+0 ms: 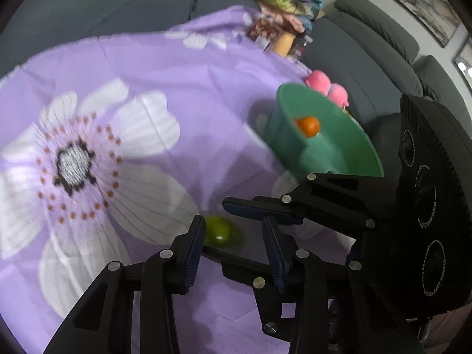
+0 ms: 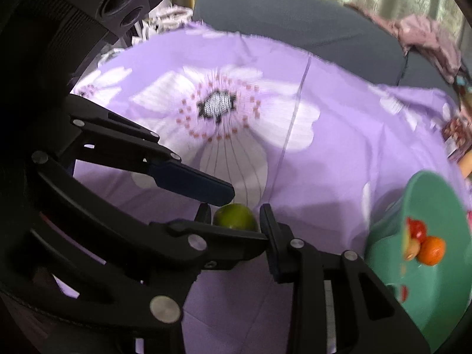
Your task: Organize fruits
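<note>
Right tongs [image 2: 235, 216] are pinching the lime [image 2: 236, 221], left tongs [image 1: 234, 228] waiting narrow around it; we are lacking only this in the bowl [image 2: 383, 236].

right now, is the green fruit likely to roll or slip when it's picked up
Probably apt to roll: the green fruit looks round and smooth. The soft purple cloth may slow it a little. Its glossy skin could slip between the fingers of the right claw, closed on either side of it.
</note>
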Demonstrator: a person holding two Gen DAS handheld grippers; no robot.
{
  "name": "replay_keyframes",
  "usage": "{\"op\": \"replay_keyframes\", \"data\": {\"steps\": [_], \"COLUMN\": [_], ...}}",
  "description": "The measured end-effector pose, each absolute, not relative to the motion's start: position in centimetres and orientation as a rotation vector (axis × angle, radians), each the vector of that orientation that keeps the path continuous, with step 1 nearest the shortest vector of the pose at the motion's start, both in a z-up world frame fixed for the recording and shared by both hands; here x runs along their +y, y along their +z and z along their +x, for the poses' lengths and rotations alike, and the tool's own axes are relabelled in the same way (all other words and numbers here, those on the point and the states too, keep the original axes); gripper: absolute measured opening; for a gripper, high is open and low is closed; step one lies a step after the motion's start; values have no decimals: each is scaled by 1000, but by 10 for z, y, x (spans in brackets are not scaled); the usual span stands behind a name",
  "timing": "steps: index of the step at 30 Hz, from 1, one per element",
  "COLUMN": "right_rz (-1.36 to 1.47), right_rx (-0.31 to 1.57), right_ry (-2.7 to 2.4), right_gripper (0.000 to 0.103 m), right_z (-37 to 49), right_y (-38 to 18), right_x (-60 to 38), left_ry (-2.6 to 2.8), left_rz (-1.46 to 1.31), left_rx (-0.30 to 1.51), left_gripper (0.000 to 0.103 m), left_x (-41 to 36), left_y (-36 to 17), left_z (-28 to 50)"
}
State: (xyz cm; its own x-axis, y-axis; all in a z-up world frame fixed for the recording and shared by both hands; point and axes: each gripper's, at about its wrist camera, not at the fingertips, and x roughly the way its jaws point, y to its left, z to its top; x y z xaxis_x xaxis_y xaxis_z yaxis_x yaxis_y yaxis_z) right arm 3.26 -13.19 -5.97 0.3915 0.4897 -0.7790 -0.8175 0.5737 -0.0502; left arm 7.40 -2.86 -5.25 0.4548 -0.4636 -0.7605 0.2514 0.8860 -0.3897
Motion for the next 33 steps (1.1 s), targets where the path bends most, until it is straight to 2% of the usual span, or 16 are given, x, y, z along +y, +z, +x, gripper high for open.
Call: {"op": "replay_keyframes", "data": {"steps": [12, 26, 28, 29, 30, 31, 32, 33], "right_rz": [-328, -126, -116, -113, -115, -120, -121, -120], "right_rx": [632, 688, 699, 697, 696, 689, 681, 676], "right_ry": [752, 589, 575, 572, 567, 550, 527, 512], "right_gripper": [35, 35, 38, 43, 54, 61, 76, 85], "right_z": [43, 77, 79, 79, 79, 78, 76, 76], "right_y": [-5, -8, -10, -10, -10, -9, -9, -8], "right_x": [-203, -283, -289, -292, -293, -296, -300, -303], "left_ry": [-479, -498, -462, -449, -438, -427, -415, -400], "left_rz": [-42, 72, 85, 84, 85, 88, 92, 96], "left_rx": [903, 934, 937, 937, 933, 922, 910, 902], "left_gripper": [41, 41, 51, 67, 82, 87, 92, 97], "left_x": [-94, -184, -185, -185, -185, -184, -182, -180], "left_y": [12, 19, 19, 20, 21, 24, 28, 32], "left_z": [87, 120, 120, 119, 118, 115, 113, 111]}}
